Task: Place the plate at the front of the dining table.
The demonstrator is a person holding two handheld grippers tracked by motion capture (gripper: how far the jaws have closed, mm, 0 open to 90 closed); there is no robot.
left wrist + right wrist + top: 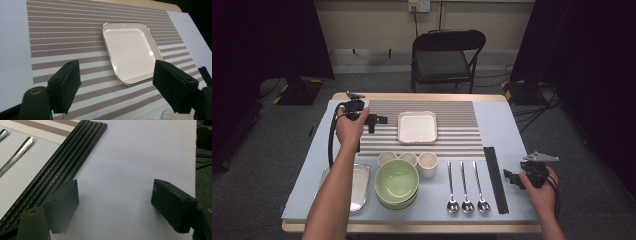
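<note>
Left gripper held above the left part of the striped placemat, jaws spread wide, nothing between them; in the left gripper view the left gripper looks across the mat at the square white plate, whose near corner lies between the two pads but farther off, not touched. From the high view the square white plate sits flat at the middle of the mat, just beside the gripper's tips. Near edge of table, going rightward: metal tray, partly under the left forearm; green bowl stacked on another; three small cups in a row just behind it; three spoons lying parallel, bowls toward the person; black chopsticks laid side by side. Right gripper low over the bare table cover just right of the chopsticks, jaws wide apart and holding nothing. Right gripper view: black chopsticks run past the left pad, close beside it.
</note>
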